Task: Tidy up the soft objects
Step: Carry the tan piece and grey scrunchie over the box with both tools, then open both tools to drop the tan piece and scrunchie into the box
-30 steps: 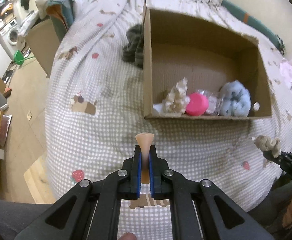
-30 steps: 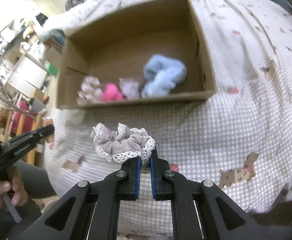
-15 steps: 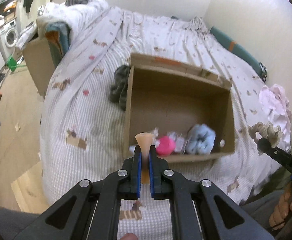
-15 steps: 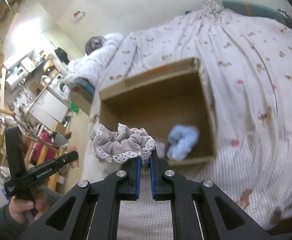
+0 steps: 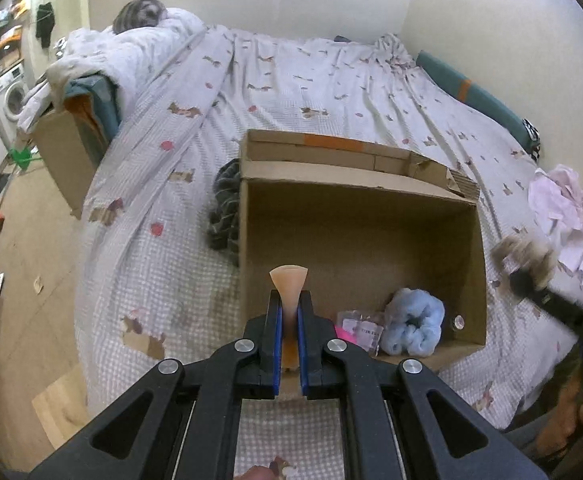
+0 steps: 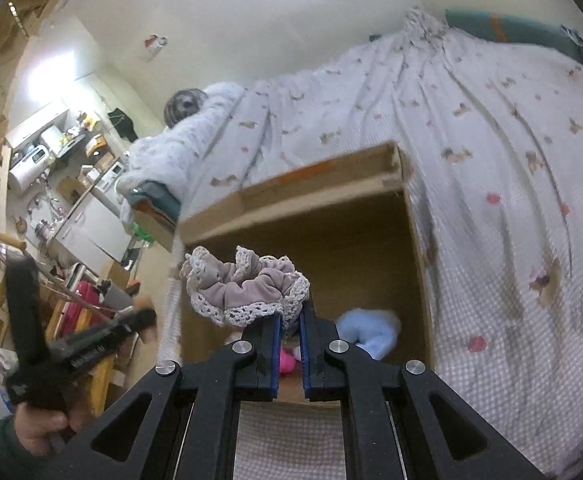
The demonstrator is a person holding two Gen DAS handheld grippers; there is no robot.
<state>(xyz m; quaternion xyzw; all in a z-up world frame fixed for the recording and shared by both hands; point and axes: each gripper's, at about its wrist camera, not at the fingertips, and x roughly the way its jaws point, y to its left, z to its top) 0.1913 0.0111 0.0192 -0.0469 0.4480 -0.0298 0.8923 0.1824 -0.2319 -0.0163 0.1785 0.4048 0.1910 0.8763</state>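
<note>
Patterned bed [image 5: 331, 80], open cardboard box [image 5: 355, 224] on it, blue scrunchie [image 5: 411, 328] inside near front wall, right claw [image 6: 289, 320] clamped on lace-trimmed scrunchie [image 6: 247, 288], left claw [image 5: 288, 304] pinching peach sponge [image 5: 288, 280], both above box front

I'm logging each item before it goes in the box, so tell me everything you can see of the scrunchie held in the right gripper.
The scrunchie is a gathered ring of mauve-grey fabric edged with white crochet lace. It looks soft and ruffled. The right gripper pinches its lower right edge; the rest bunches up and leftward above the fingers, in the air before the open cardboard box.
</note>
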